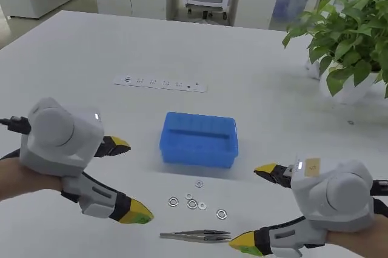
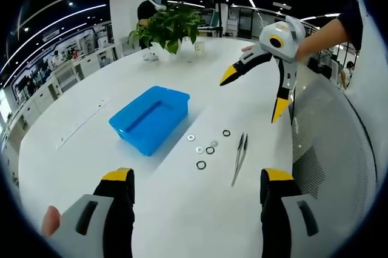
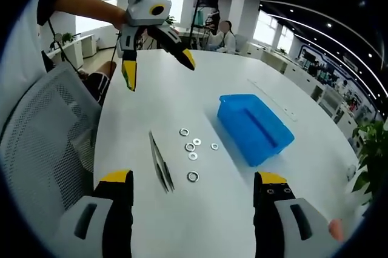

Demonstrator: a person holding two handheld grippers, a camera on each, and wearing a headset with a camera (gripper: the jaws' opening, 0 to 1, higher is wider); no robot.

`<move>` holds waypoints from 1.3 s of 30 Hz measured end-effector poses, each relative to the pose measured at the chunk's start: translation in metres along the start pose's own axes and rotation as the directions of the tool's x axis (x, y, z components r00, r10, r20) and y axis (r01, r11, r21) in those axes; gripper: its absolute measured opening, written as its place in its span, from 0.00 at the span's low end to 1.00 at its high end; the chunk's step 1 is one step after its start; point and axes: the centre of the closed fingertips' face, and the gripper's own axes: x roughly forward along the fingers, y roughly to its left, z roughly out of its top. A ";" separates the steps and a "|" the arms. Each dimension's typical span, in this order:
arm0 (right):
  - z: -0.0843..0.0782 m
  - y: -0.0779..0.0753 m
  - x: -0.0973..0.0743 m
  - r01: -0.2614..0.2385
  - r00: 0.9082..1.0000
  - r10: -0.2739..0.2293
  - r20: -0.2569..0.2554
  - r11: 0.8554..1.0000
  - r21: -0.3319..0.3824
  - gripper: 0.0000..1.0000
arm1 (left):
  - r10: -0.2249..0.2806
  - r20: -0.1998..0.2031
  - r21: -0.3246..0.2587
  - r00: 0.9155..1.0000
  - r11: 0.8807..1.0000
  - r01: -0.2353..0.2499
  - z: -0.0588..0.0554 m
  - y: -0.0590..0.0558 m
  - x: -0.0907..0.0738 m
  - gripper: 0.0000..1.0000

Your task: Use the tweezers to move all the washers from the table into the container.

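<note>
Office, white table, potted plant, left gripper and right gripper wide, empty

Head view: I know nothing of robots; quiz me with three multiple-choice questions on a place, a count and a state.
1. The tweezers lie: A on the floor; B on the table, on the washers' side away from the container; C on a chair.
2. Washers on the table: A two; B six; C twelve.
3. The left gripper and right gripper are: A both open, empty; B both shut; C both shut on tweezers.
Answers: 1 B, they lie flat beyond the washers; 2 B, six rings count out; 3 A, wide gaps between both pairs of jaws.
</note>
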 end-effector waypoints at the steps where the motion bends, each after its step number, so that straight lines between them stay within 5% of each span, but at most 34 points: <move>1: -0.001 -0.001 0.000 0.001 1.000 -0.001 -0.004 1.000 -0.002 0.82 | 0.002 -0.004 0.000 1.000 1.000 -0.002 -0.001 0.000 0.000 0.91; 12: 0.002 -0.019 0.001 0.037 0.999 -0.037 -0.003 0.999 -0.008 0.82 | 0.015 -0.003 0.003 1.000 1.000 -0.015 -0.001 0.002 0.002 0.91; 27: -0.003 -0.023 0.004 0.022 0.999 -0.023 -0.025 0.999 -0.030 0.82 | 0.021 -0.050 0.040 0.999 0.999 -0.019 -0.012 -0.002 0.007 0.90; 32: -0.005 -0.022 0.003 0.020 0.999 -0.021 -0.029 0.999 -0.026 0.81 | 0.023 -0.015 0.014 1.000 1.000 -0.023 -0.005 -0.003 0.008 0.90; 39: -0.009 -0.023 -0.001 0.029 0.999 -0.029 -0.031 1.000 -0.013 0.81 | 0.028 -0.014 0.065 0.999 0.997 -0.027 -0.003 -0.004 0.011 0.85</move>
